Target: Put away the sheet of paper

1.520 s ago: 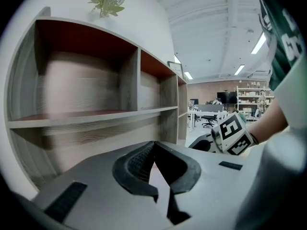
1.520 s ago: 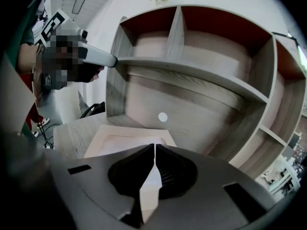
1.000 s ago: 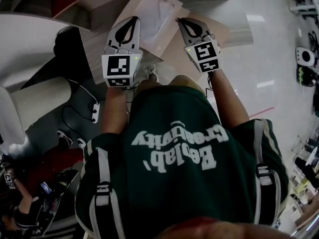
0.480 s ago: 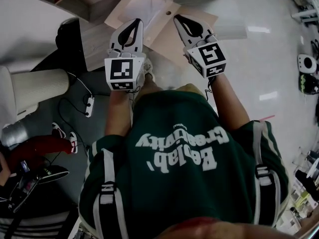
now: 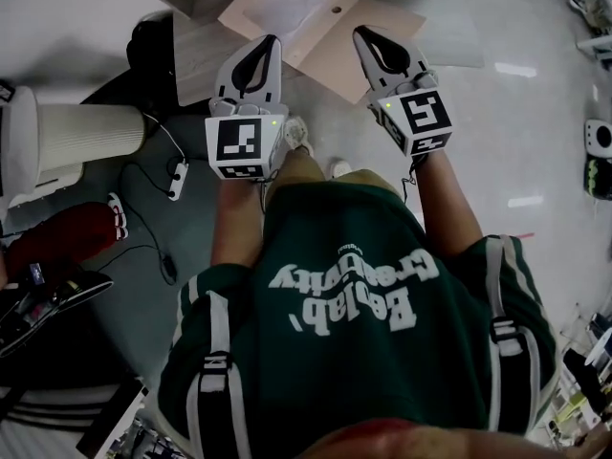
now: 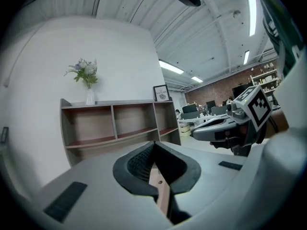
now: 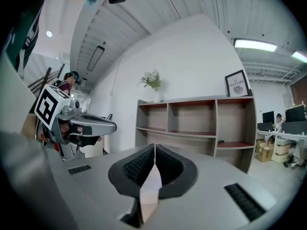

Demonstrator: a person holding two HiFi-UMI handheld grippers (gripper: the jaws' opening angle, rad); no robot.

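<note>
— Two tools on the list; state of each?
— Left tool [image 5: 272, 42]: jaws closed on the sheet of paper [image 6: 161, 191], a tan edge pinched between the pads. Right tool [image 5: 360, 33]: jaws closed likewise, a pale edge of paper between them.
— Location of the sheet?
— Held in both tools, out in front of the person's green shirt [image 5: 354, 304]. Ahead, well apart: one open shelf unit [image 6: 115, 123], with a vase of flowers [image 6: 88, 83] and a framed picture [image 6: 161, 93] on top.
</note>
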